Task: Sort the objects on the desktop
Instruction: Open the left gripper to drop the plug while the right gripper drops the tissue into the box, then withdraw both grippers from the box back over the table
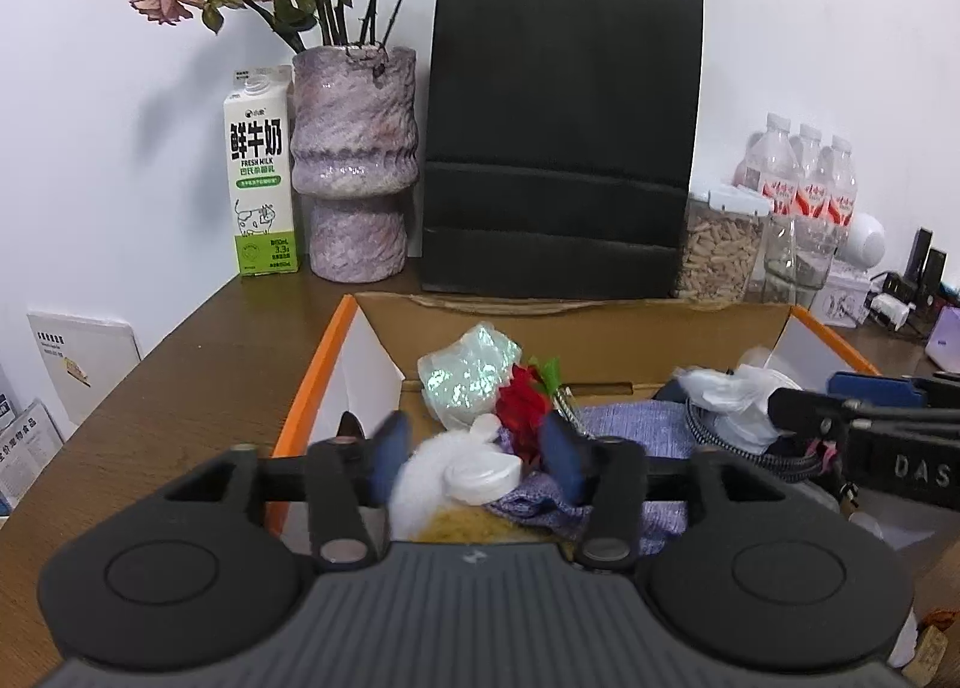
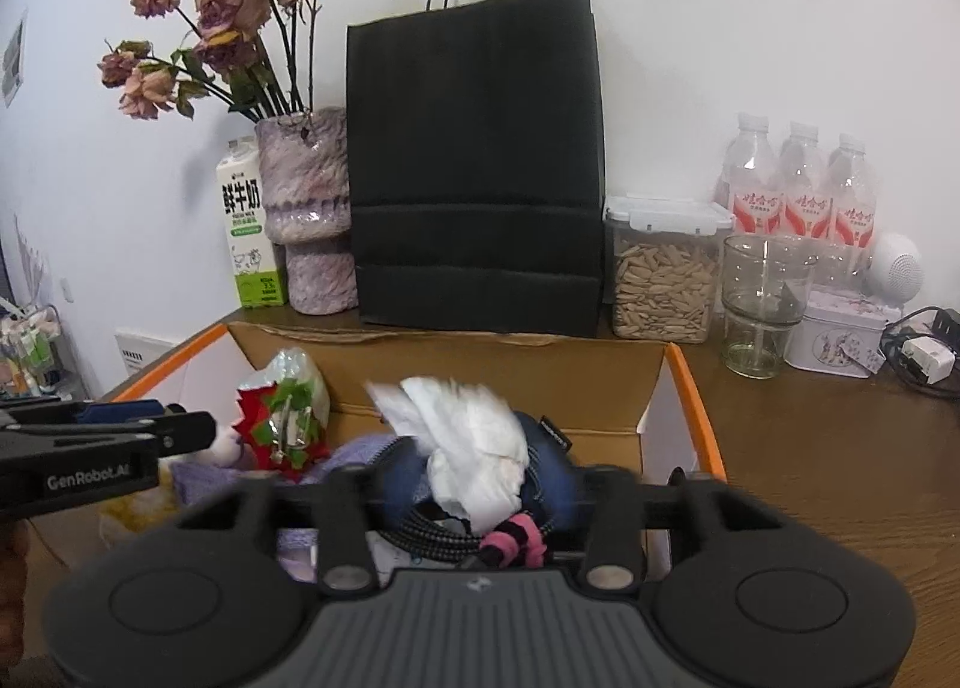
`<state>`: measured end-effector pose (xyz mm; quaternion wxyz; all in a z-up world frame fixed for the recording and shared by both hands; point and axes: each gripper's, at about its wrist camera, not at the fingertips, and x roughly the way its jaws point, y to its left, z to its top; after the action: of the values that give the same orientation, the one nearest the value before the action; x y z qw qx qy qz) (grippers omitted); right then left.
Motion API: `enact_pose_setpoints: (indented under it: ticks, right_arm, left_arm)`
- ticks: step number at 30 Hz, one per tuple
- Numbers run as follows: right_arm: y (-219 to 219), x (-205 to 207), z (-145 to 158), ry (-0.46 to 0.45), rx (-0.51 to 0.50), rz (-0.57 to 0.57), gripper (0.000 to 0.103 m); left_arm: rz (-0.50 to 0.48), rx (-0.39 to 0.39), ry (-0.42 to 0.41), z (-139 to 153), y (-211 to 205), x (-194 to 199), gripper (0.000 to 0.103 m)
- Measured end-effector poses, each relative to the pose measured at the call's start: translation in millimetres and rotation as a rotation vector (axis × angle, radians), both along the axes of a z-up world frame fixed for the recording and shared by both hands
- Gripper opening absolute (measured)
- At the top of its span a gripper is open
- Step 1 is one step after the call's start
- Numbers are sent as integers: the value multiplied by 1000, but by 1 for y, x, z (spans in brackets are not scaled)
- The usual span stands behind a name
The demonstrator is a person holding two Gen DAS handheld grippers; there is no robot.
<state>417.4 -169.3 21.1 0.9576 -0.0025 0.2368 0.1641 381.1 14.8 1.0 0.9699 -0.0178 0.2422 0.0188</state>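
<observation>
Both grippers are over the open cardboard box [image 1: 600,328] at the near edge of the desk, pointed down into it — consistent with dropping collected items there.

Left gripper [image 1: 477,457]: jaws partly open. Between them lies a white bottle with a flip cap [image 1: 480,475], resting on lilac knitted cloth [image 1: 630,424]; the pads do not appear to press on it, so I judge it released, not gripped. Just beyond it sit a red artificial flower [image 1: 525,403] and an iridescent wrapped packet [image 1: 468,373].

Right gripper [image 2: 480,487]: jaws likewise partly open. A crumpled white tissue [image 2: 468,436] stands in the gap, blurred, over a dark blue pouch [image 2: 552,454] and a braided cable with a pink tie [image 2: 516,544]. No pad contact is evident.

Along the far wall the black paper bag [image 2: 477,178], vase [image 2: 312,208], milk carton [image 2: 246,232], seed jar [image 2: 663,274] and water bottles [image 2: 801,190] stand upright, well apart from the box — apparently outside the sorting.
</observation>
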Motion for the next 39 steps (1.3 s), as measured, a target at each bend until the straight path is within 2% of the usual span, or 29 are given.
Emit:
enact_pose_setpoints:
  ticks: [1, 2, 3, 5, 26, 39]
  right_arm:
    - [0, -2, 2, -6, 2, 0, 72]
    - [0, -3, 4, -12, 5, 0, 88]
    - [0, -5, 6, -20, 7, 0, 97]
    - [-1, -8, 11, -37, 13, 6, 103]
    - [-2, -19, 27, -50, 19, 0, 103]
    - [-3, -50, 45, -97, 17, 7, 103]
  left_arm:
    - [5, 2, -7, 2, 0, -1, 70]
    - [12, 5, -17, 4, 0, -2, 83]
    - [18, 8, -30, 5, 0, -3, 94]
    - [25, 6, -56, 9, 0, -6, 103]
    - [33, 5, -92, 23, -1, -16, 103]
    - [31, -19, -111, 40, 4, -46, 103]
